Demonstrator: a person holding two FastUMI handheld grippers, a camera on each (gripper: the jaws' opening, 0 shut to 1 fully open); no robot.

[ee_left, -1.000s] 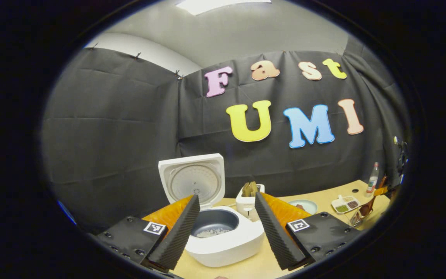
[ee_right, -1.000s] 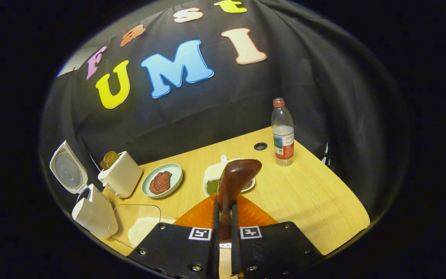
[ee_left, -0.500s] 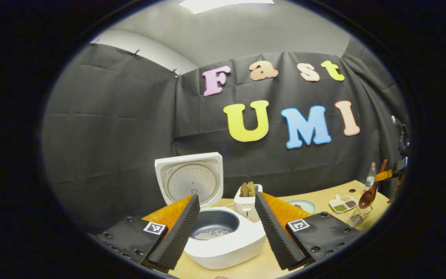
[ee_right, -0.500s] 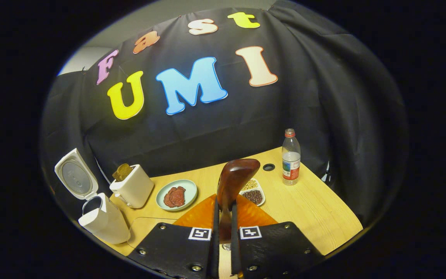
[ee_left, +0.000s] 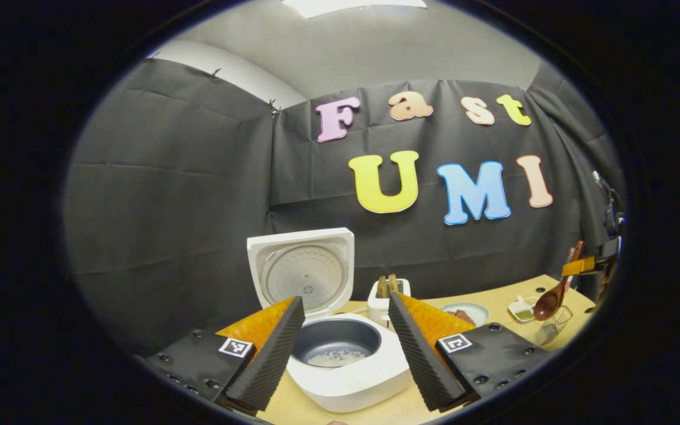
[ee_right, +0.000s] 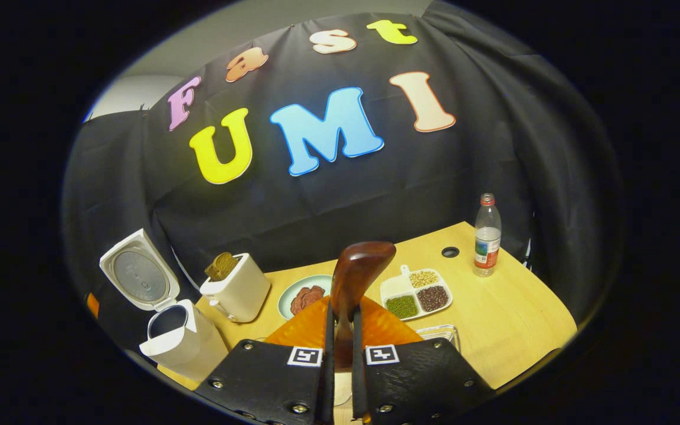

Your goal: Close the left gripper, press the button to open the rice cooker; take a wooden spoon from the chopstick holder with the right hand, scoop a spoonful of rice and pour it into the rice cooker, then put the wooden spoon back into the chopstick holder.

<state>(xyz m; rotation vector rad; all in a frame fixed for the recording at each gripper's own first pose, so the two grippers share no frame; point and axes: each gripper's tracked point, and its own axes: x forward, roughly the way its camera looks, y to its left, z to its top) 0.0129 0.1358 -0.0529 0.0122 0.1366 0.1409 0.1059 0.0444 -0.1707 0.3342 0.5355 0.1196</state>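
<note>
Right hand-held gripper [ee_right: 340, 330] clamping wooden spoon [ee_right: 356, 273] handle; left hand-held gripper [ee_left: 346, 348] gaping, empty, facing open rice cooker [ee_left: 340, 354]. Returning spoon: aim handle plumb into chopstick holder [ee_left: 554, 324].

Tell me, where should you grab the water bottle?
Grip the bottle around its straight middle, coming in level from the open table side. It stands upright with nothing close beside it, and its neck and cap look too narrow for a steady hold.

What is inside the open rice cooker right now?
The rice cooker holds a dark inner pot with a small patch of white rice at the bottom. The pot's near wall is hidden by the rim.
</note>
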